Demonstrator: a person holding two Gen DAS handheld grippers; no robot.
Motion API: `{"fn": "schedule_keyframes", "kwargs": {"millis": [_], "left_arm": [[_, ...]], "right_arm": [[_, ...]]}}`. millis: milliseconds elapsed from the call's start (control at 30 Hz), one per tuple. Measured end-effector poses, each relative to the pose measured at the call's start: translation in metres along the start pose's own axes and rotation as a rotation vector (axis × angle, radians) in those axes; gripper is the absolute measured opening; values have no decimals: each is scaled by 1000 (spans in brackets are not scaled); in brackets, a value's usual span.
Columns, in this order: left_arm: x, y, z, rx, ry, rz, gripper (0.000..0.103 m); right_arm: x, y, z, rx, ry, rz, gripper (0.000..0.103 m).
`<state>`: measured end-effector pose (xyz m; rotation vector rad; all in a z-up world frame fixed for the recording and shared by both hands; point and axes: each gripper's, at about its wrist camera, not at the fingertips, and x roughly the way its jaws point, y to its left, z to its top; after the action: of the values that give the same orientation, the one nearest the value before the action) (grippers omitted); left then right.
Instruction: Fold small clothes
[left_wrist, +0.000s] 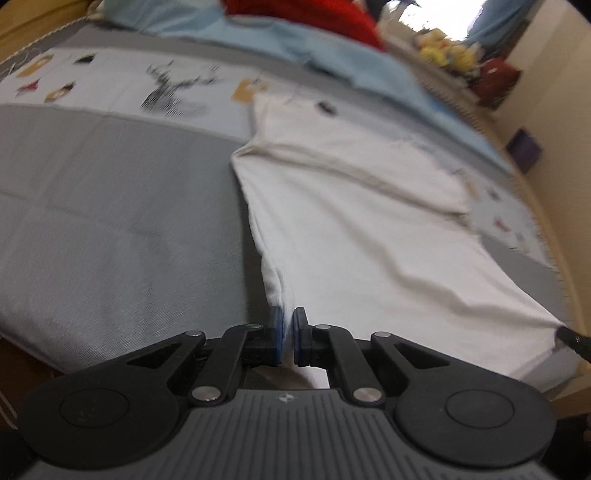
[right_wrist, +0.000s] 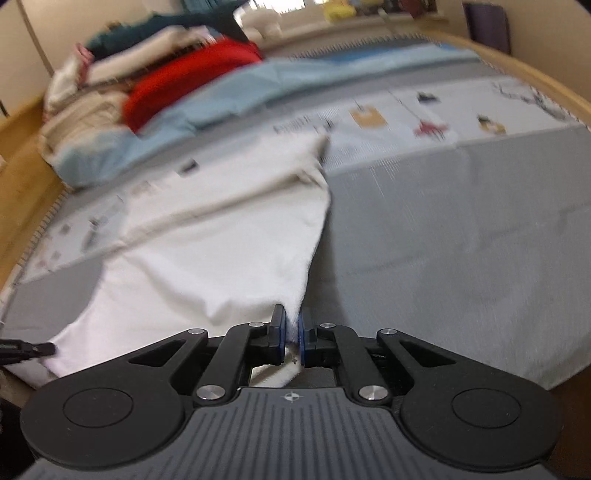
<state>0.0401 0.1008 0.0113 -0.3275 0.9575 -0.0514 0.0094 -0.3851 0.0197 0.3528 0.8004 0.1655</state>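
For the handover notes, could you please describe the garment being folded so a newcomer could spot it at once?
Start at the grey bedspread covering the bed. On it lies a white garment, its near corners pinched by the left gripper and right gripper. Unlike the light blue cloth and red garment beyond, it is plain white and spread out.

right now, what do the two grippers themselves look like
Both look alike. The left gripper and right gripper have black linkage arms with silver pivot pins, and short black fingers faced with blue pads. Behind sits a grey ribbed body with a small compass-like logo, flanked by two round black discs. No cables, sleeves or hands are visible.
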Motion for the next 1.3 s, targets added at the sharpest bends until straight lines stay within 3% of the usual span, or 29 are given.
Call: {"fn": "schedule_keyframes", "kwargs": {"millis": [300, 400, 500, 700, 1067, 1200, 1300], "left_arm": [[-107, -13, -22, -31, -157, -213, 5], [-131, 7, -33, -111, -189, -222, 5], [-125, 21, -30, -196, -172, -218, 5], [-93, 14, 12, -151, -145, -161, 5], [-9, -13, 101, 60, -110, -59, 5], [31, -5, 104, 1, -102, -54, 5], [56, 8, 105, -120, -67, -62, 5]], "right_arm": [[-107, -3, 17, 11, -199, 110, 5], [-148, -16, 11, 50, -277, 146, 5], [-163, -32, 2, 134, -325, 133, 5], [-133, -31, 9, 145, -331, 72, 4], [-52, -36, 81, 163, -277, -44, 3], [-9, -43, 100, 150, -229, -90, 3], [24, -49, 102, 146, -182, -130, 3]]}}
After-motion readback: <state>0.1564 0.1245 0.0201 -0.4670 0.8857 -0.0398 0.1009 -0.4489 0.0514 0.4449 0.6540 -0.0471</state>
